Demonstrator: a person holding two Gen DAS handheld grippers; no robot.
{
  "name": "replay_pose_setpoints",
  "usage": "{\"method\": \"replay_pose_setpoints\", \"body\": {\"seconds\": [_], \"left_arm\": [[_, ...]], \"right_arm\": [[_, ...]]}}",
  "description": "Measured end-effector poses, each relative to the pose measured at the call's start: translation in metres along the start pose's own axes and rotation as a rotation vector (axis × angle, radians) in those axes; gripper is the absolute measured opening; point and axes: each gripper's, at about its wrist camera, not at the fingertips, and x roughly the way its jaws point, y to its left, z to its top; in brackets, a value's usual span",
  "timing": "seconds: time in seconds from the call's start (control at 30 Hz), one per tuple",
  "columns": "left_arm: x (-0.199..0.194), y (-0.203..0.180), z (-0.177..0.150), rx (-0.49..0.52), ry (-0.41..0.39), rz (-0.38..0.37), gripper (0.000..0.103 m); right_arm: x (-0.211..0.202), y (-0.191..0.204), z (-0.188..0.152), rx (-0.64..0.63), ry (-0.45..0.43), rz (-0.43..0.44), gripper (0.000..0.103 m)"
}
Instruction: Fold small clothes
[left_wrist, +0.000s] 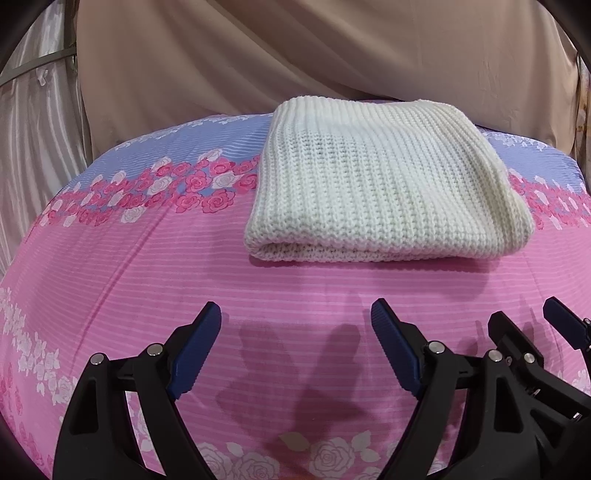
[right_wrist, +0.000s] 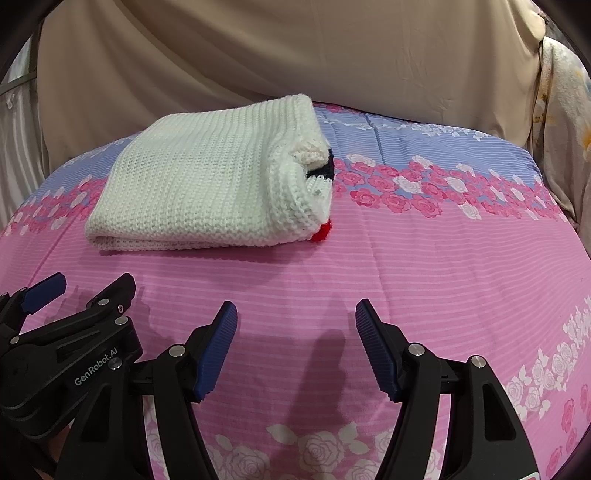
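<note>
A white knitted garment (left_wrist: 384, 184) lies folded into a thick rectangle on the pink floral bedsheet (left_wrist: 184, 288). In the right wrist view the garment (right_wrist: 207, 184) shows a bit of red and black trim at its right open end. My left gripper (left_wrist: 295, 314) is open and empty, hovering above the sheet in front of the garment. My right gripper (right_wrist: 295, 312) is open and empty too, in front and to the right of the garment. The right gripper (left_wrist: 546, 325) sits close beside the left one, which also shows in the right wrist view (right_wrist: 85, 291).
A beige curtain (left_wrist: 295, 55) hangs behind the bed. A pale satin drape (left_wrist: 33, 129) is at the far left. A floral cloth (right_wrist: 565, 129) hangs at the right edge. The sheet has a blue band with roses (right_wrist: 443, 155) at the back.
</note>
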Motion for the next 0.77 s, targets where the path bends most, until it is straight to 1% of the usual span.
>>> {"method": "replay_pose_setpoints", "body": {"seconds": [0.47,0.63,0.77], "left_arm": [[-0.0015,-0.0047,-0.0008,0.012,-0.003,0.037,0.082],[-0.0061,-0.0068,-0.0018,0.017,-0.025,0.053,0.078],[-0.0051,-0.0049,-0.0011,0.016,-0.023,0.049,0.078]], "right_arm": [[-0.0014,0.0034,-0.0009,0.009,0.003,-0.026,0.065],[-0.0019,0.0037,-0.0013,0.015,0.003,-0.028,0.065],[-0.0023,0.0043,-0.0018,0.018,0.003,-0.032,0.065]]}}
